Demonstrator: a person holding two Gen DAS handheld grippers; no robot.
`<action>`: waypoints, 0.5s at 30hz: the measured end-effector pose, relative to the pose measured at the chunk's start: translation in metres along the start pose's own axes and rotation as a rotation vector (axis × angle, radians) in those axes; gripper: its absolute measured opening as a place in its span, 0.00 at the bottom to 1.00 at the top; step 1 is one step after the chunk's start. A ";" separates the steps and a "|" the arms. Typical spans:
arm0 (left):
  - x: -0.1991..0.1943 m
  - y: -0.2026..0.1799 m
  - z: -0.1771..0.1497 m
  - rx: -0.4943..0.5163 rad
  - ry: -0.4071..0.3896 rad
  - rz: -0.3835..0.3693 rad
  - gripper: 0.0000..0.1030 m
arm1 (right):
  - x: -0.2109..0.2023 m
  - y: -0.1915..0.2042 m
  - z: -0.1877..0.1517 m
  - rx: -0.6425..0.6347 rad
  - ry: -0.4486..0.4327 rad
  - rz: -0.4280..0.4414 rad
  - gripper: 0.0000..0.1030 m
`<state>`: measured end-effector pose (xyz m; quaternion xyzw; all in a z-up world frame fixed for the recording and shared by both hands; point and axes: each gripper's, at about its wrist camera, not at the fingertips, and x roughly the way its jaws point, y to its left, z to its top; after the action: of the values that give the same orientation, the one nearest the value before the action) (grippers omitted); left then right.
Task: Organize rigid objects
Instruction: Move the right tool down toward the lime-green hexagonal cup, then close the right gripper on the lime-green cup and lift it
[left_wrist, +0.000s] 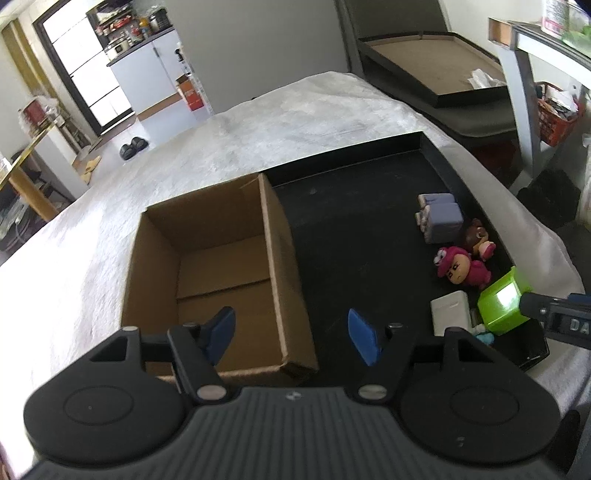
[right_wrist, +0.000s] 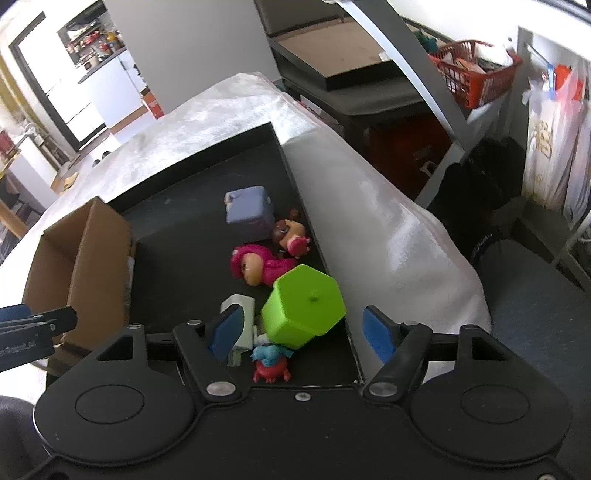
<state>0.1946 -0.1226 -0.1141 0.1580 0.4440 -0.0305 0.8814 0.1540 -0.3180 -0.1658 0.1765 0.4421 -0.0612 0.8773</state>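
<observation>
sorting not yet begun: cardboard box (left_wrist: 207, 258) at frame centre-left holds nothing visible; toys, including green hexagonal block (right_wrist: 304, 306), lie in black tray (right_wrist: 192, 206). left tongs (left_wrist: 291, 338) and right tongs (right_wrist: 301, 330) open, gripping nothing.

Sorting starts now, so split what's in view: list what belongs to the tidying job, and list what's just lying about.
Job:
cardboard box
black tray
green hexagonal container
pink doll
brown doll
lavender block
white block
small red and blue toy

Lying about:
red basket
shoes
</observation>
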 end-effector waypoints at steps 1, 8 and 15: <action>0.001 -0.002 0.002 0.002 -0.001 -0.006 0.66 | 0.003 -0.001 0.000 0.005 -0.001 0.000 0.68; 0.013 -0.016 0.006 0.038 -0.004 -0.012 0.65 | 0.017 -0.002 0.002 0.004 -0.025 -0.001 0.68; 0.033 -0.020 0.002 0.046 0.054 -0.004 0.54 | 0.035 -0.006 -0.005 0.023 -0.012 0.037 0.65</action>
<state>0.2120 -0.1395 -0.1441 0.1780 0.4672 -0.0384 0.8652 0.1697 -0.3201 -0.1976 0.1944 0.4329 -0.0513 0.8787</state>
